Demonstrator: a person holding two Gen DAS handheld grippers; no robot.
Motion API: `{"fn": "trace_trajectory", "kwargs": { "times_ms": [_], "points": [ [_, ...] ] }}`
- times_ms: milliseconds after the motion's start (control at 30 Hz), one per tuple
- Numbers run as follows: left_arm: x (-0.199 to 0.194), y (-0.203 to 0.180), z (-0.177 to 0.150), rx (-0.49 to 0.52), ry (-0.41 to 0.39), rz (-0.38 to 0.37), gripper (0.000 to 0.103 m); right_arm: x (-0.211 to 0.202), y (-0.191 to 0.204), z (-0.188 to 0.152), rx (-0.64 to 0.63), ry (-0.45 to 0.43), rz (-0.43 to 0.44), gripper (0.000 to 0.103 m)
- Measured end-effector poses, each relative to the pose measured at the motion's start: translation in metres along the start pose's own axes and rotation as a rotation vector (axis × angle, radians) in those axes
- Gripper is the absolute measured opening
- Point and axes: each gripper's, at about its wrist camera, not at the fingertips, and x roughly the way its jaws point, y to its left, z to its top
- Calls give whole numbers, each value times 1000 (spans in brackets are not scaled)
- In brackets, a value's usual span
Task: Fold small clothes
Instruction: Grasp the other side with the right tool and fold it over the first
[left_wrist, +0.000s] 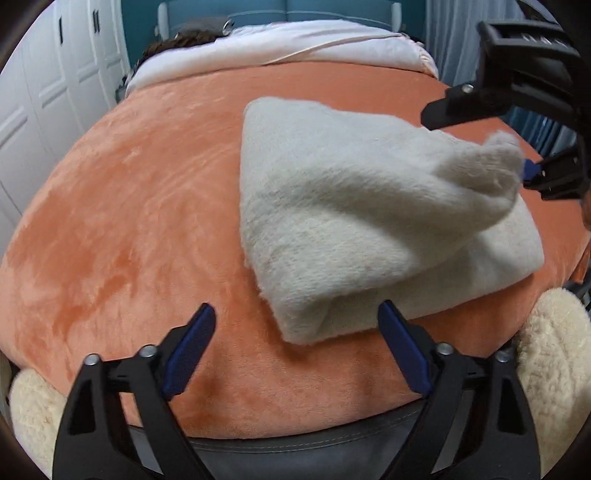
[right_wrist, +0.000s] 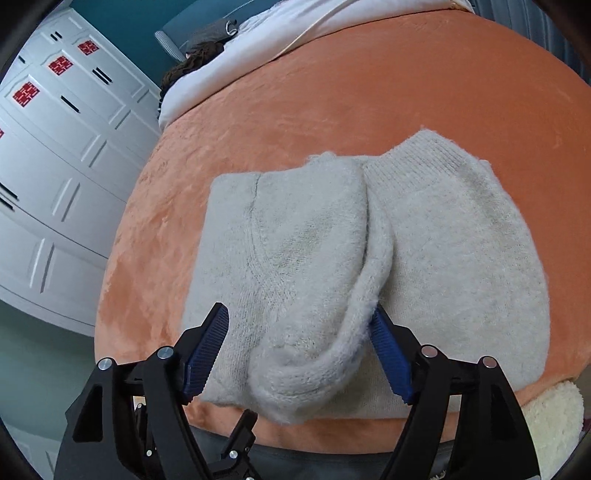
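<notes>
1. Already mostly folded, the cream fuzzy sweater (left_wrist: 332, 221) lies as a thick bundle on the orange plush blanket (left_wrist: 129, 221), toward the near edge of the bed.
2. Over its near corner, the left gripper (left_wrist: 297, 350) hovers with its fingers spread wide and nothing between them.
3. At the bundle's other side, the right gripper (right_wrist: 299, 350) sits with a raised, rolled fold of the knit (right_wrist: 332, 354) lying between its blue pads (right_wrist: 388, 354); the fingers look well apart, only the right pad touching the fabric, so any grip seems loose at best.
4. Judging by this, the step in hand is laying the last flap or sleeve over the body.
5. Next, the right fingers probably need to let the fold settle flat, then the left can tidy the near corner.
</notes>
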Motion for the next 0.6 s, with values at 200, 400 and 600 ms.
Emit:
{"fn": "trace_trajectory", "kwargs": {
  "times_ms": [200, 400, 600],
  "points": [
    [12, 29, 2, -138, 78, -136, 13, 35, 4, -4, -44, 94, -63, 31],
    [8, 38, 1, -235, 84, -179, 10, -32, 56, 23, -149, -75, 144, 16],
    [-22, 11, 17, -159, 10, -196, 8, -95, 52, 22, -186, -281, 188, 15]
  ]
}}
